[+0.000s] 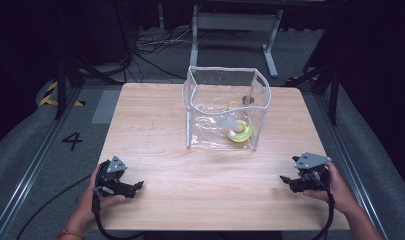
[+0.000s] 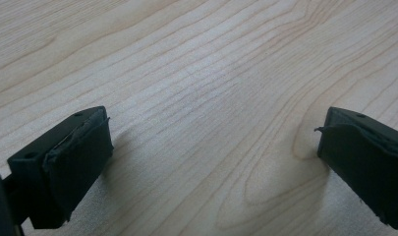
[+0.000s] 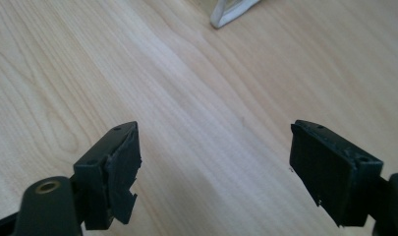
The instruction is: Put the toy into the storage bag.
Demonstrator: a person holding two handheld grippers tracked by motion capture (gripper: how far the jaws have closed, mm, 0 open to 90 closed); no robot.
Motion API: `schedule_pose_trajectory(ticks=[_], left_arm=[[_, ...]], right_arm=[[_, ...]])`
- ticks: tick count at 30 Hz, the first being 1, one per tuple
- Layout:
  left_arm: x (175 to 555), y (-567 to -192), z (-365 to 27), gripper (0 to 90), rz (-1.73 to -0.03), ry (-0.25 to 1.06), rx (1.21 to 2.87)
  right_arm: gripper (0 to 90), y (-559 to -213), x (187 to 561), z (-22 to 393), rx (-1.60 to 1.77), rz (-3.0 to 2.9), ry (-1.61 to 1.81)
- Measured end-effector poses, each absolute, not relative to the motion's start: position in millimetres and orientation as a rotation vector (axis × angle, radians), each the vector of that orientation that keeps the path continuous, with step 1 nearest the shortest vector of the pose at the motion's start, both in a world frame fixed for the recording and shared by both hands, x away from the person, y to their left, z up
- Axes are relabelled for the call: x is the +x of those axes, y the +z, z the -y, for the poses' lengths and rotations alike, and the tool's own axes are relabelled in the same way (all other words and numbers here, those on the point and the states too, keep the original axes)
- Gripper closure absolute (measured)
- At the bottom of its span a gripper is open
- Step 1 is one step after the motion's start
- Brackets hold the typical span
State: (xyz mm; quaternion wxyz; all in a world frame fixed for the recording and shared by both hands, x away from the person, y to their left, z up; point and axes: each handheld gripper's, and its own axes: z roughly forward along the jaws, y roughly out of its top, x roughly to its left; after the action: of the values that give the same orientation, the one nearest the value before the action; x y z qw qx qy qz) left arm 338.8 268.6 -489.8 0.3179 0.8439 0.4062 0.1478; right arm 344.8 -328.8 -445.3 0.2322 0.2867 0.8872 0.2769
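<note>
Fingers [image 2: 64,167] of both grippers spread wide, gripping nothing, low over the pale wooden table [image 1: 155,130]; grey carpet floor [image 1: 30,150] surrounds it.

The left gripper [image 1: 138,187] is held in the left hand [image 1: 92,197] at about seven o'clock in the high view, its jaws turned toward three o'clock and set wide apart, with nothing gripped between them, as is seen in the left gripper view [image 2: 213,167]. The right gripper [image 1: 284,180] is held in the right hand [image 1: 335,187] at about four o'clock, pointed toward nine o'clock. Its jaws are likewise spread wide and empty in the right gripper view [image 3: 213,172].
</note>
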Motion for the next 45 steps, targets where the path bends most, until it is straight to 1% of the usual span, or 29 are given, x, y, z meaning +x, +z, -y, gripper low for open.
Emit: schedule_pose_trajectory(ticks=[9, 18, 19, 20, 26, 36, 41, 45], left_arm=[[338.9, -489.7, -268.8, 0.2, -1.066, 0.391, 2.223], [339.1, -489.6, -268.8, 0.2, -1.066, 0.391, 2.224], [338.7, -490.0, -268.3, 0.2, -1.074, 0.375, 2.218], [339.3, -489.6, -268.9, 0.2, -1.066, 0.391, 2.225], [339.7, -489.5, -268.7, 0.2, -1.072, 0.391, 2.225], [340.5, -489.6, -265.9, 0.2, -1.101, 0.391, 2.211], [340.7, -489.8, -264.9, 0.1, -1.111, 0.412, 2.203], [340.5, -489.9, -264.4, 0.1, -1.118, 0.408, 2.198]], right_arm=[[19.8, -471.0, 336.2, 359.5, 0.95, -2.373, 0.841], [19.9, -488.8, 325.5, 379.2, 1.047, -2.31, 0.924], [20.3, -490.7, 324.5, 381.4, 1.07, -2.293, 0.955], [20.3, -492.4, 324.2, 383.7, 1.084, -2.285, 0.981], [16.7, -494.4, 329.5, 388.8, 1.194, -2.297, 1.014], [15.2, -494.5, 327.6, 386.6, 1.229, -2.27, 0.996], [15.0, -494.5, 327.4, 386.5, 1.234, -2.267, 0.993], [12.1, -494.7, 327.5, 386.2, 1.251, -2.257, 0.982]])
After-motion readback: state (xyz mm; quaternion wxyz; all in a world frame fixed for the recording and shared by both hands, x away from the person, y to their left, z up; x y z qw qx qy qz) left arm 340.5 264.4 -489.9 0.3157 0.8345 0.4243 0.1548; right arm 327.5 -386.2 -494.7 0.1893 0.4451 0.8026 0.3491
